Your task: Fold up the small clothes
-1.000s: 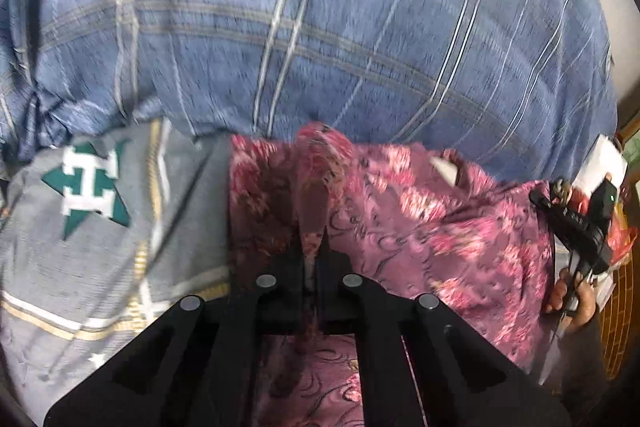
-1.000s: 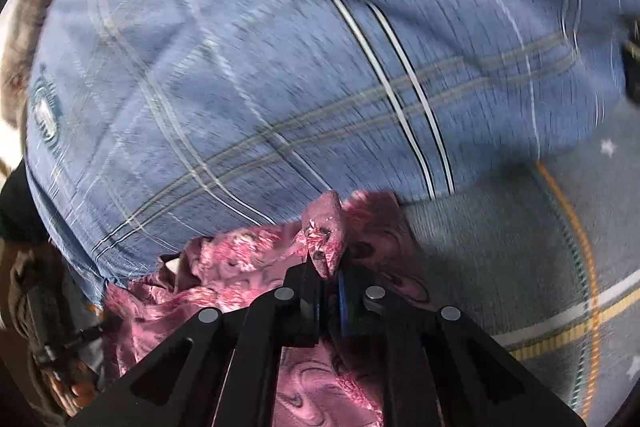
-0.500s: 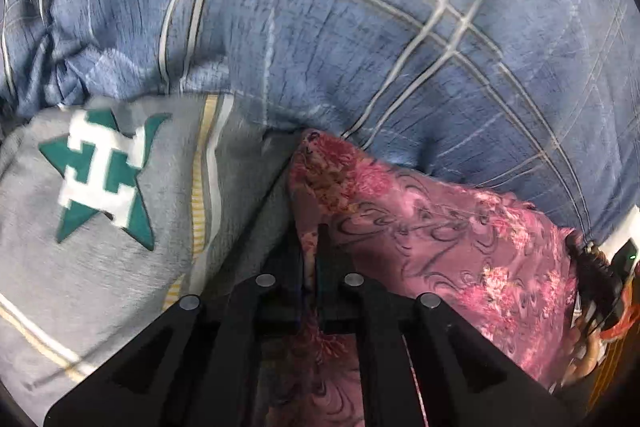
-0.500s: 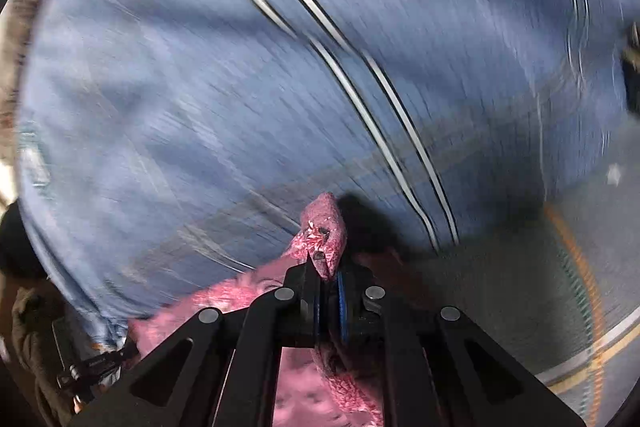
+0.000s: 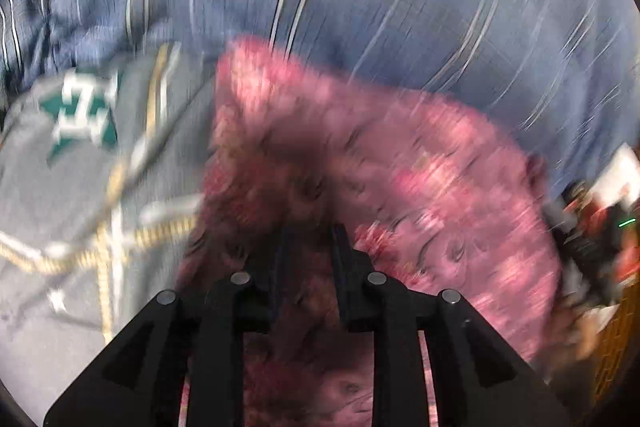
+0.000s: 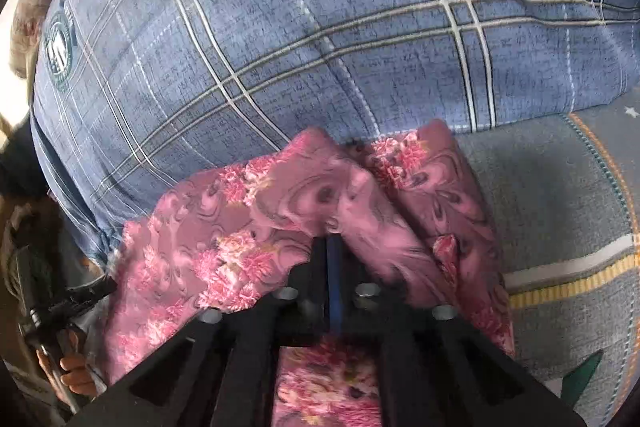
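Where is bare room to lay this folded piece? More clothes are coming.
Free: the grey star-print sheet right of the pink floral garment, below the blue plaid bedding. Crowded: the garment's left edge, by clutter and a hand.

A pink floral-and-swirl patterned small garment lies on a grey blanket with yellow stripes and a green star, beside blue plaid bedding with white lines.

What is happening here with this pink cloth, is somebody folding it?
Yes. A person with a gripper in each hand is folding a pink floral garment on a grey blanket, in front of a blue plaid quilt. The right gripper is shut. The left gripper has just been opening over the cloth.
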